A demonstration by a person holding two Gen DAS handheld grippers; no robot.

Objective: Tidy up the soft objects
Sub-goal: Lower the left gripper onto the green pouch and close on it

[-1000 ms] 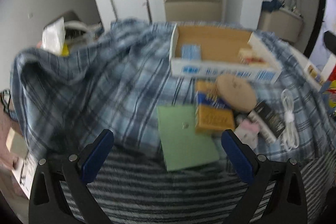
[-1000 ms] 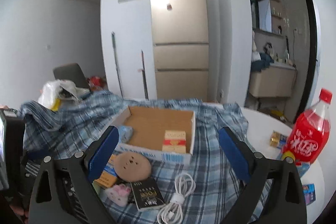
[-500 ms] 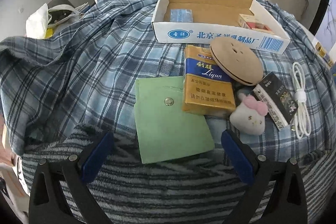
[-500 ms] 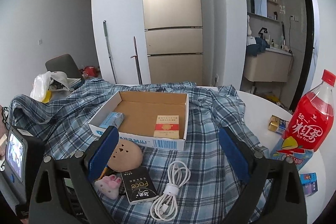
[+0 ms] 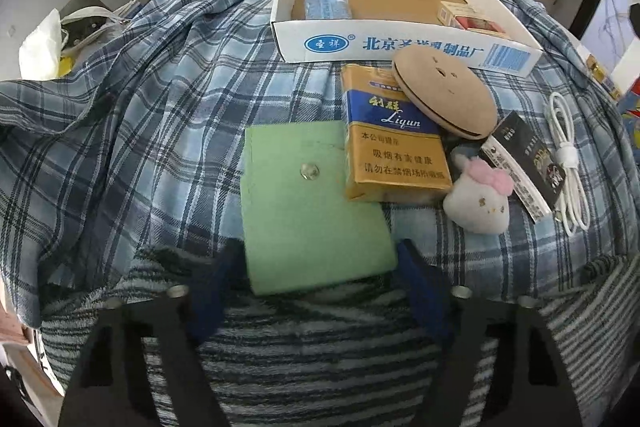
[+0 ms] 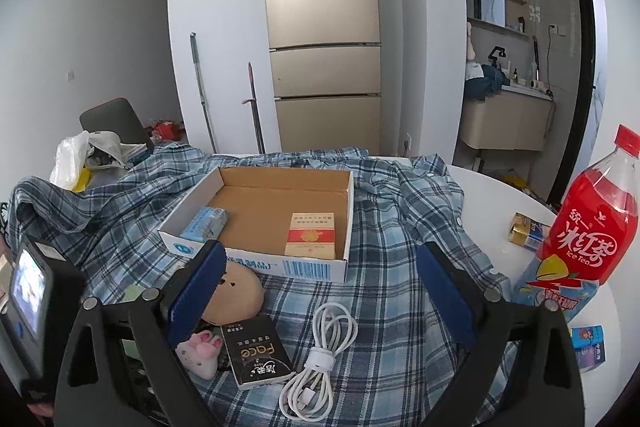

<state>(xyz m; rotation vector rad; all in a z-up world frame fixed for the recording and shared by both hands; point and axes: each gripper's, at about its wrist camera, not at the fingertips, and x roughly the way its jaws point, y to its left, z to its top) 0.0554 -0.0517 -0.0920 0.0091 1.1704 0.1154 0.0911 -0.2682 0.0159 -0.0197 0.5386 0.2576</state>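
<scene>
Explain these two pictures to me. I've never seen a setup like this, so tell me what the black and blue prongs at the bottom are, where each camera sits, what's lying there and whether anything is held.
The prongs are two-finger grippers that a person holds, one in each hand. A wide-angle camera sits on each, looking forward along the fingers, so each picture shows its own gripper at the bottom.

The left gripper points down at a green pouch on plaid cloth. Its fingers are closing around the pouch's near end but do not seem to press it yet. Beside the pouch lie a yellow pack, a tan disc, a small plush toy, a black booklet and a white cable, with a cardboard tray behind.

The right gripper hangs open and empty. A red bottle stands to its right.
</scene>
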